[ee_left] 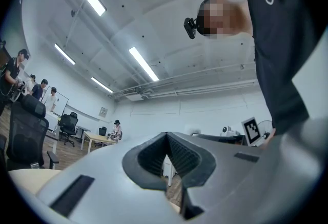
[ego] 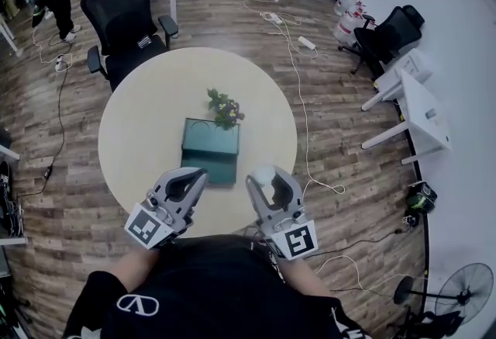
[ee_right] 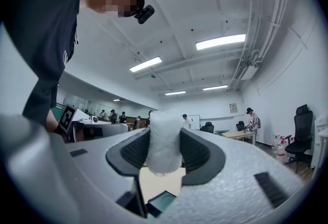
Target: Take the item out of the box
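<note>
Right gripper view shows the right gripper [ee_right: 164, 156] clamped on a white foam-like piece [ee_right: 164, 133], held well clear of the green box [ee_right: 162, 201]. The box lies open on the desk [ee_right: 154, 182], ahead of this gripper and below it. I judge that the high hold keeps the piece free of the box walls. Its long axis runs across the pads, with one end rising past them. The left gripper [ee_left: 167, 152], beside it, has its jaws together on nothing.
</note>
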